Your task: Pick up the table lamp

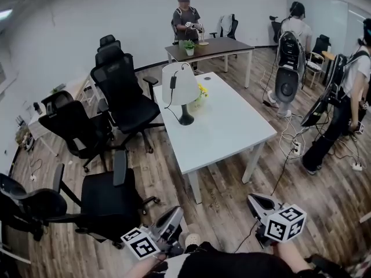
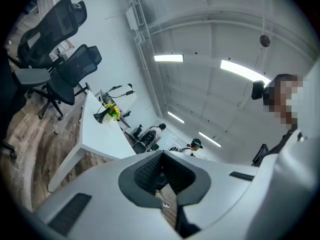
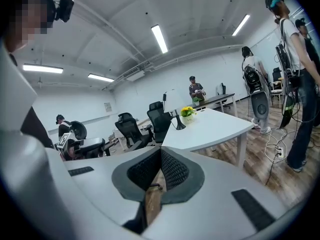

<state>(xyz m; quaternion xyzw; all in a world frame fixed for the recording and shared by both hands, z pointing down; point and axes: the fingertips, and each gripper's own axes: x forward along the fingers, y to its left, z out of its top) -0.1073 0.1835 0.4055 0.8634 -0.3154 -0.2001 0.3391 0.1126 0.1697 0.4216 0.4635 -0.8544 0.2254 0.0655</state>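
Observation:
The table lamp [image 1: 180, 87] has a white shade, a black stem and a black round base. It stands upright on the far left part of the white table [image 1: 232, 129], with its cord hanging down the shade. Both grippers are low at the near edge of the head view, well short of the table. My left gripper [image 1: 175, 212] is shut with nothing in it, and so is my right gripper [image 1: 254, 200]. The left gripper view shows shut jaws [image 2: 161, 156] and the lamp [image 2: 101, 115] far off. Past the shut right jaws [image 3: 160, 151], the lamp [image 3: 178, 124] is also distant.
A pot of yellow flowers [image 1: 201, 91] sits right beside the lamp. Several black office chairs [image 1: 124, 94] crowd the table's left side, one [image 1: 107, 198] near my left gripper. A person stands at a brown table [image 1: 211, 47] behind. People with gear [image 1: 342, 106] and floor cables [image 1: 293, 143] are at right.

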